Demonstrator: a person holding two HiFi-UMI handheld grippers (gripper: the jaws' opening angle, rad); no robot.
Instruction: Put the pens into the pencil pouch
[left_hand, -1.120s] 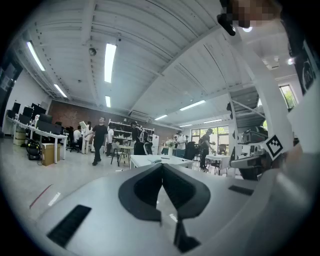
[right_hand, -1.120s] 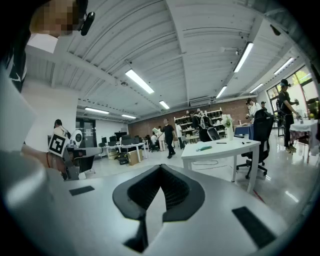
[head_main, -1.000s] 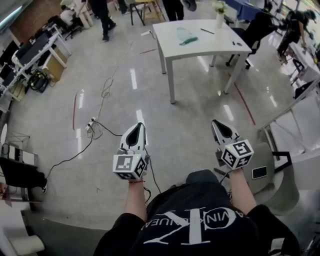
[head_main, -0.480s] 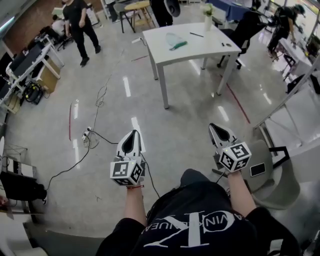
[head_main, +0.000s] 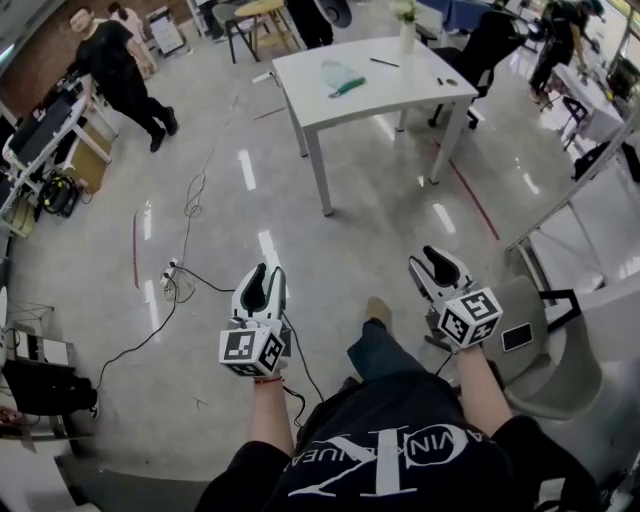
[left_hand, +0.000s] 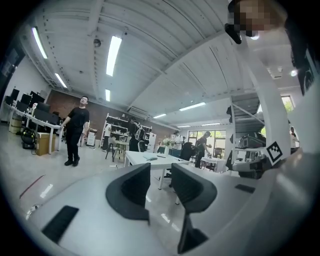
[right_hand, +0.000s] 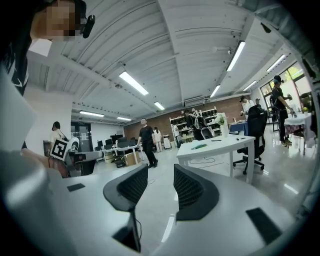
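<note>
The pencil pouch (head_main: 338, 78), translucent with a green edge, lies on a white table (head_main: 400, 95) far ahead across the floor. One dark pen (head_main: 383, 62) lies behind it and another (head_main: 441, 82) near the table's right end. My left gripper (head_main: 263, 273) and right gripper (head_main: 432, 262) hover over the floor, well short of the table. Both are opening their jaws, with nothing between them. The left gripper view shows the table (left_hand: 142, 159) past the gripper (left_hand: 160, 182). In the right gripper view the pouch (right_hand: 199, 146) lies beyond the gripper (right_hand: 160, 185).
A person (head_main: 115, 70) walks at the upper left beside desks. Cables and a power strip (head_main: 175, 270) trail over the floor on the left. A grey chair (head_main: 560, 360) with a phone (head_main: 518, 338) stands close on the right. A vase (head_main: 405, 35) stands on the table.
Both grippers' jaws have gone from shut to apart. The table has come nearer in view. A foot has stepped forward between the grippers, and the person at upper left has walked left.
</note>
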